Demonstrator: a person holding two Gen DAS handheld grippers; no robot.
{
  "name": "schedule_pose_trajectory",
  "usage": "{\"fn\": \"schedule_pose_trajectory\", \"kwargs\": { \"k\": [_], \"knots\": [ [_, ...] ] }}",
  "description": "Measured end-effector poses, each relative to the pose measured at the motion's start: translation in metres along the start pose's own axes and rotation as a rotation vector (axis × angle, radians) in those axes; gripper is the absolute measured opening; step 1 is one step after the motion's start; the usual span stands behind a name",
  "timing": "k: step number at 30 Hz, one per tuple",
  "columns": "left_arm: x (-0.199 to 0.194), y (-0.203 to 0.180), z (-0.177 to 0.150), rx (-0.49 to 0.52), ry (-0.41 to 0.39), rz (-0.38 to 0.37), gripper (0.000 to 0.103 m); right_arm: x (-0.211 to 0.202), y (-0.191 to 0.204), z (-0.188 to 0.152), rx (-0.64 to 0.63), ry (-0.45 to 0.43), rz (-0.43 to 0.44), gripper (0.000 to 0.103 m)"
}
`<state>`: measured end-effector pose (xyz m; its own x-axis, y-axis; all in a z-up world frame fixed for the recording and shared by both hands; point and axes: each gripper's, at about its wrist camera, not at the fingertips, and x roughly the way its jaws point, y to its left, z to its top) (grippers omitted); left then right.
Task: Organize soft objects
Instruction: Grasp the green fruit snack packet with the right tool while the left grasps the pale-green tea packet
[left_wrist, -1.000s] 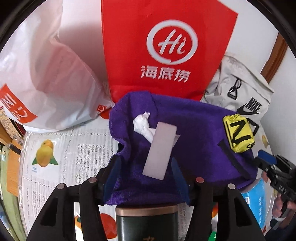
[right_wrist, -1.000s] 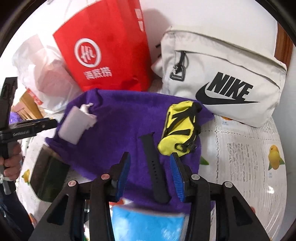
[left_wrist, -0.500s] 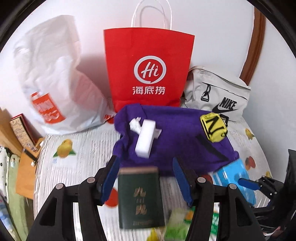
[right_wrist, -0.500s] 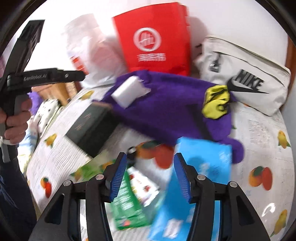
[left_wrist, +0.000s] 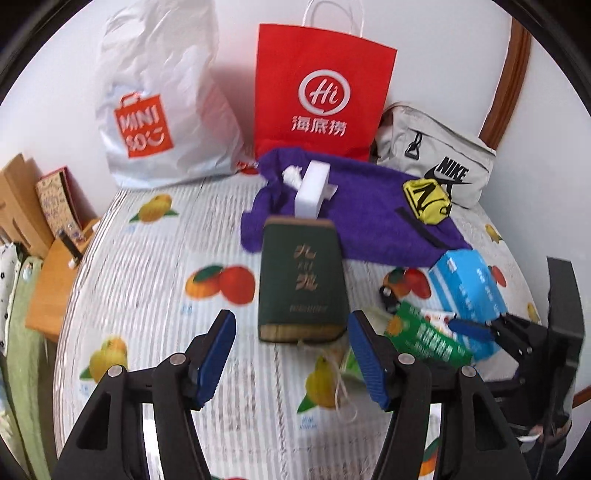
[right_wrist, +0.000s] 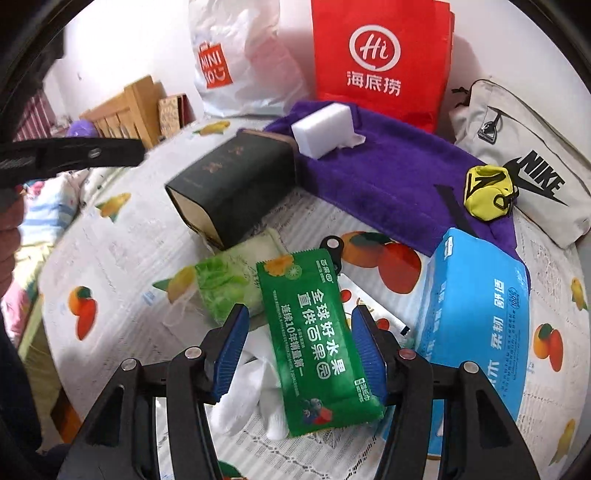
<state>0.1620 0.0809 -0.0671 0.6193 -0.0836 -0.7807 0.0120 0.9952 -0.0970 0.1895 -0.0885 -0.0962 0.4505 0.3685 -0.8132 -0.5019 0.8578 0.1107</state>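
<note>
A purple towel (left_wrist: 369, 206) lies spread at the back of the bed, with a white sponge (left_wrist: 312, 192) and a yellow pouch (left_wrist: 424, 201) on it. My left gripper (left_wrist: 290, 321) is open and empty, just short of a dark green box (left_wrist: 301, 273). My right gripper (right_wrist: 300, 314) hovers over a green snack packet (right_wrist: 317, 350). Its jaws are opening and the pads touch nothing. The same towel (right_wrist: 388, 173), sponge (right_wrist: 325, 129) and pouch (right_wrist: 485, 192) show in the right wrist view. A white glove (right_wrist: 255, 391) lies under the packet.
A red paper bag (left_wrist: 321, 92), a white plastic bag (left_wrist: 162, 110) and a grey Nike bag (left_wrist: 436, 162) stand along the wall. A blue tissue pack (right_wrist: 476, 314) and a lettuce-print packet (right_wrist: 229, 288) lie on the fruit-print sheet (left_wrist: 147, 277). Wooden furniture (left_wrist: 22, 199) stands left.
Both grippers have drawn back from the purple towel, which was between the left fingers. The box, tissue pack and green packet came into view. The right gripper rolled and its jaws widened.
</note>
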Motion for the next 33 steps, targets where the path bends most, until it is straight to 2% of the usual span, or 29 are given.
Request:
{"fn": "schedule_pose_trajectory", "kwargs": {
  "k": [9,10,16,24,33],
  "knots": [
    [0.007,0.008,-0.024,-0.04,0.025,-0.006,0.061,0.031,0.001,-0.001,-0.006,0.065,-0.071,0.055],
    [0.009,0.008,-0.025,-0.043,0.032,-0.01,0.061,0.03,0.001,-0.001,-0.016,0.058,-0.079,0.047],
    [0.023,-0.004,-0.03,-0.021,0.055,-0.032,0.061,0.017,-0.003,0.0,0.011,0.018,-0.017,0.047],
    [0.046,-0.037,-0.037,0.045,0.099,-0.116,0.061,-0.015,-0.012,0.0,0.075,-0.062,-0.015,0.047],
    [0.067,-0.063,-0.043,0.11,0.143,-0.144,0.061,-0.041,-0.021,-0.011,0.148,-0.124,-0.001,0.047]
  ]
}}
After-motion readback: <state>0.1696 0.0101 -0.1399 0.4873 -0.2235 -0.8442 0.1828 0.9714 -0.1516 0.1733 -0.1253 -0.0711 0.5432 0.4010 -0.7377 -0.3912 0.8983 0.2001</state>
